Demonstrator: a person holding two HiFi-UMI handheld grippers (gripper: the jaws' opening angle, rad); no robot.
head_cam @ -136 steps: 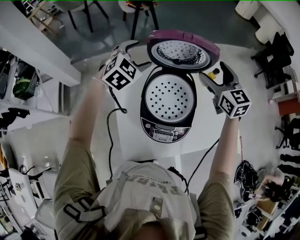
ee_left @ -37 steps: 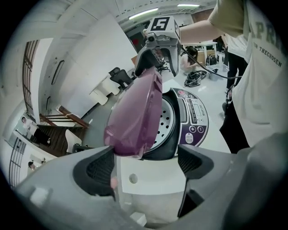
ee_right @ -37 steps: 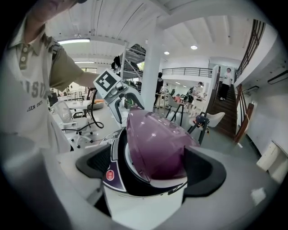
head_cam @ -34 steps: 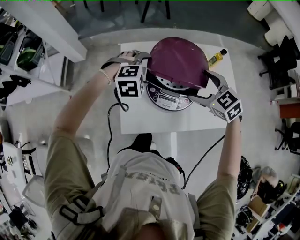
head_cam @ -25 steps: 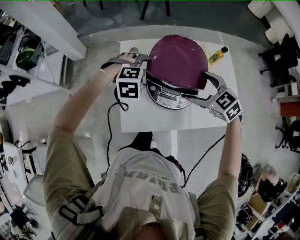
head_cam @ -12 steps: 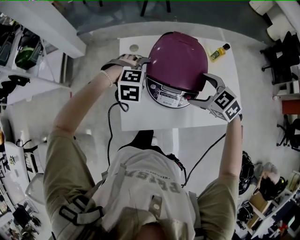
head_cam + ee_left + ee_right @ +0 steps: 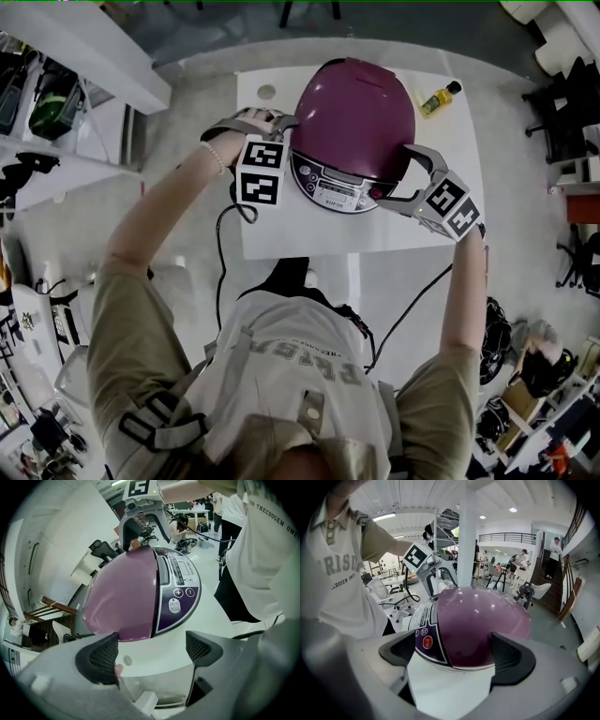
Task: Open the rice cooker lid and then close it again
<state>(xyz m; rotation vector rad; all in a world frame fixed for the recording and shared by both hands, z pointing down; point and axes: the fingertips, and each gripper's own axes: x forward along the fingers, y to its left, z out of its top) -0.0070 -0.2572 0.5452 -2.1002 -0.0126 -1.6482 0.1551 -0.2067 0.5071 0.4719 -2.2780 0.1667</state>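
The square white table (image 7: 309, 230) stands below me on a pale floor. On its far half sits the round rice cooker (image 7: 349, 141), with a white body and a glossy plum-coloured domed lid (image 7: 354, 112). The lid lies down on the body, and I can see no gap along its front edge from either gripper view.

My left gripper (image 7: 281, 122), grey with a black-and-white marker cube, is at the cooker's left side. Its jaws are spread wide and hold nothing. In the left gripper view its black ribbed pads (image 7: 101, 656) stand apart, with the cooker's white wall and the lid's lower edge showing between them, and I cannot tell whether either pad touches the cooker.

My right gripper (image 7: 396, 174), of the same make, is at the cooker's front right. Its jaws also gape wide and are empty, and they frame the white body under the plum dome. I cannot tell whether it touches there either.

The dark curved control panel (image 7: 336, 187), with its round buttons, faces me between the two grippers. A thin black cable (image 7: 222, 272) hangs off the table's left edge. A small yellow bottle with a dark cap (image 7: 436, 97) lies near the table's far right corner, well apart from the cooker. A small pale round disc (image 7: 267, 92) sits near the far left corner.
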